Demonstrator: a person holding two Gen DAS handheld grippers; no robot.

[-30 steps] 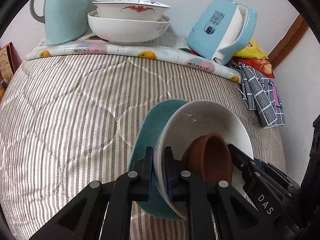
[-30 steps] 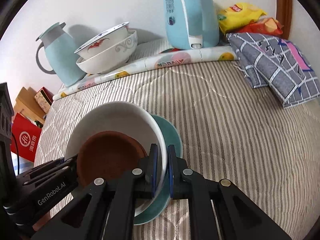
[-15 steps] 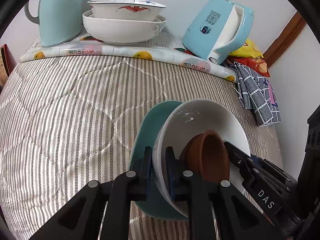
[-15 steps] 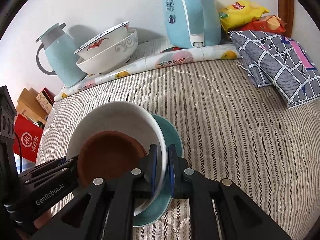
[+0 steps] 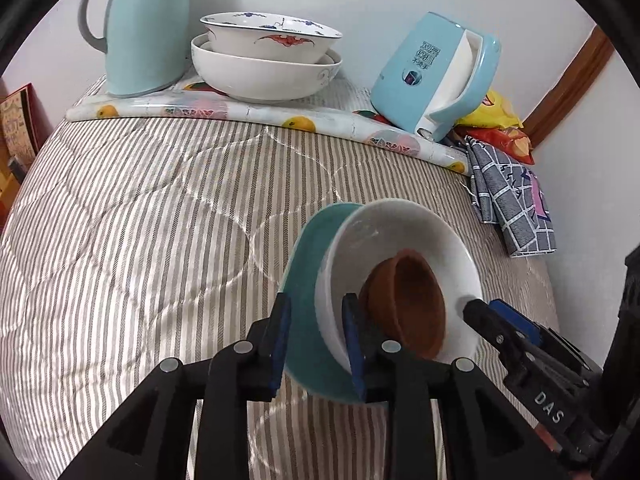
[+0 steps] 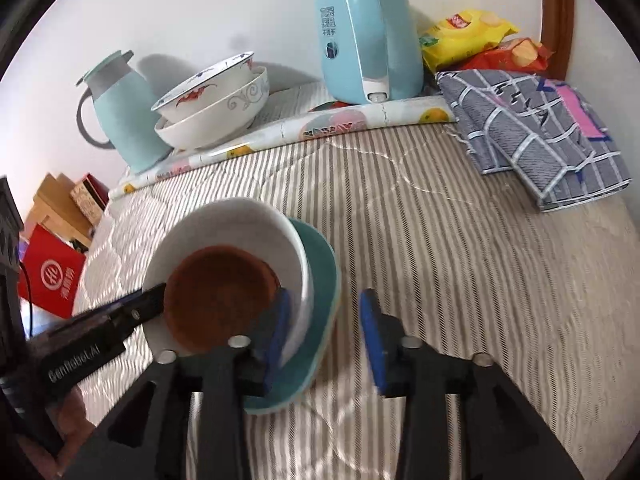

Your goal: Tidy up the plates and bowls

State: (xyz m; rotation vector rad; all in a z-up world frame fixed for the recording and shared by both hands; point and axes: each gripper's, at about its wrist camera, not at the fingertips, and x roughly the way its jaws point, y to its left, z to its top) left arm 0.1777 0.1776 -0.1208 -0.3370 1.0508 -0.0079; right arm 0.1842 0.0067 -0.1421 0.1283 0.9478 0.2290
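Observation:
A stack sits on the striped quilt: a teal plate (image 5: 308, 256) (image 6: 324, 276), a white bowl (image 5: 404, 228) (image 6: 236, 224) on it, and a small brown bowl (image 5: 408, 300) (image 6: 216, 300) inside. My left gripper (image 5: 316, 344) is open, its fingers straddling the near rims of plate and white bowl. My right gripper (image 6: 324, 340) is open, one finger inside the white bowl, the other outside the plate. Two stacked white patterned bowls (image 5: 268, 60) (image 6: 212, 108) stand at the back on a rolled mat.
A pale blue jug (image 5: 140, 24) (image 6: 120, 120) stands left of the patterned bowls. A blue kettle (image 5: 436, 76) (image 6: 368, 32) stands to their right. A checked cloth (image 5: 512, 200) (image 6: 536, 132) and snack bags (image 6: 472, 36) lie at the right. Boxes (image 6: 52, 272) sit off the left edge.
Both grippers have opened and let go of the stack's rims, the right wider than the left. The stack now rests lower on the quilt.

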